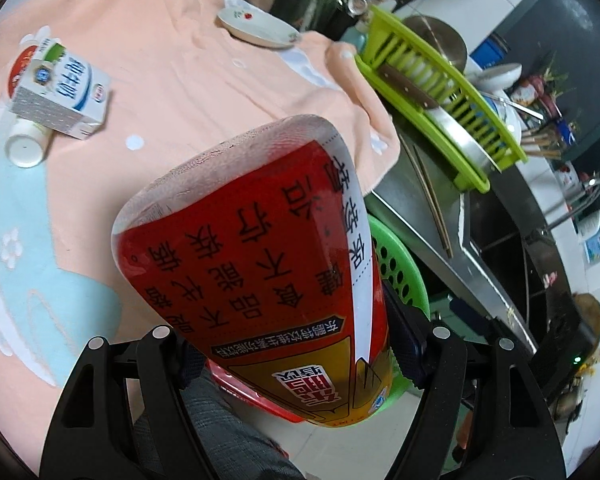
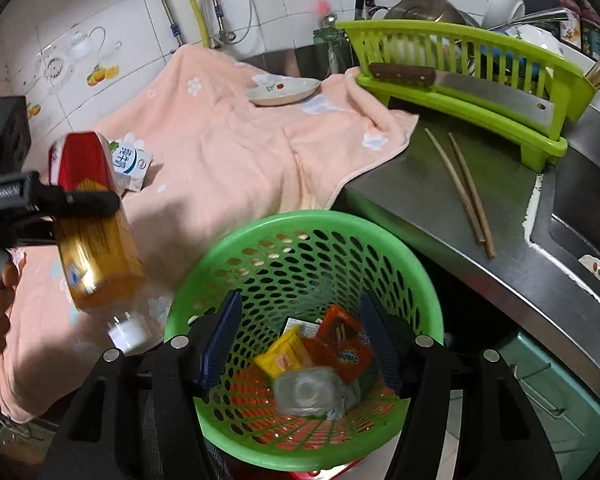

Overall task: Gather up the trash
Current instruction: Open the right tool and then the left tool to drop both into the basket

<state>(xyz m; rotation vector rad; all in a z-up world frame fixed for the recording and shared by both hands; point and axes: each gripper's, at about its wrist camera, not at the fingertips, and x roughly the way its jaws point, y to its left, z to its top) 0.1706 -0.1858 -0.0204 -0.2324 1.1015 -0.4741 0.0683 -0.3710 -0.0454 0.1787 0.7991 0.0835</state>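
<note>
My left gripper [image 1: 296, 344] is shut on a red and gold drink bottle [image 1: 260, 260] and holds it above the peach towel, base pointing away. In the right wrist view the same bottle [image 2: 96, 224] hangs cap-down just left of the green basket [image 2: 420, 280], held by the left gripper [image 2: 76, 200]. My right gripper [image 2: 300, 340] is open over the basket, empty. Inside the basket lie a yellow wrapper [image 2: 284, 356], an orange wrapper [image 2: 344, 340] and a clear plastic cup [image 2: 308, 390]. A milk carton [image 1: 60, 88] and a white bottle [image 1: 26, 146] lie on the towel [image 1: 188, 80].
A small plate [image 1: 256, 26] sits at the towel's far edge. A green dish rack [image 2: 460, 80] with a cleaver [image 2: 480, 88] stands on the steel counter, with chopsticks [image 2: 464, 192] in front. The sink [image 2: 580, 220] is to the right.
</note>
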